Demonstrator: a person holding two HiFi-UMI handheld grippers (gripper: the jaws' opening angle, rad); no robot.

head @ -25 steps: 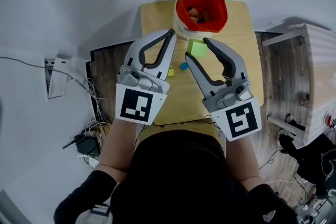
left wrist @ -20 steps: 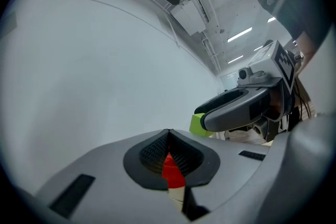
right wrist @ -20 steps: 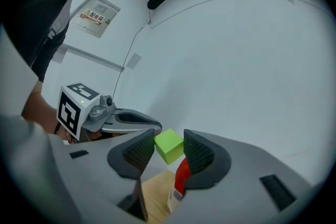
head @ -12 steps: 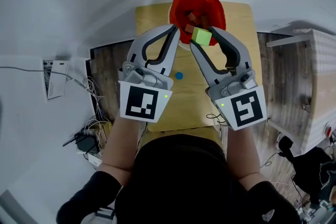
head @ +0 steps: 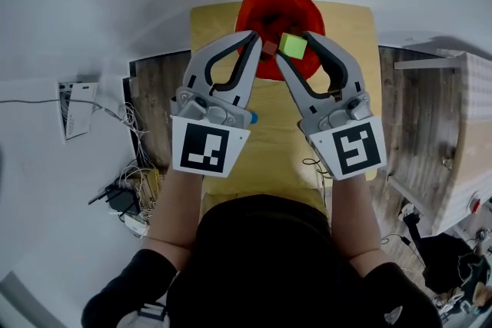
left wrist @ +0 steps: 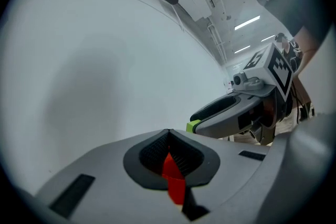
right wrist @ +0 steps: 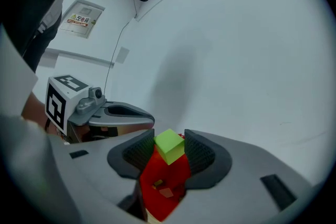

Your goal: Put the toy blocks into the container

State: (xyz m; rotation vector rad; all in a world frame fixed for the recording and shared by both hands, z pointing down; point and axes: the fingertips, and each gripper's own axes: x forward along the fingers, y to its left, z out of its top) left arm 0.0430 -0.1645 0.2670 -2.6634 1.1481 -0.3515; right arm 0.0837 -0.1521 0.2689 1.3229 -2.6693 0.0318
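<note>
The container (head: 261, 0) is lying open from above, but the left gripper (head: 257, 38) and right gripper (head: 294, 48) are crowding over its mouth side by side, leaving only a narrow gap between their tips (the green block (head: 293, 45) is filling the right one's jaws). A white wall (right wrist: 236, 50) is closing off the far side. The table (head: 277, 142) is lying bare nearer in, save a blue block (head: 253, 117) beside the left gripper.

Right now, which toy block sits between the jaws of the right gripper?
The green block: the right gripper clamps it above the red container. The blue block, by contrast, lies on the table.
</note>
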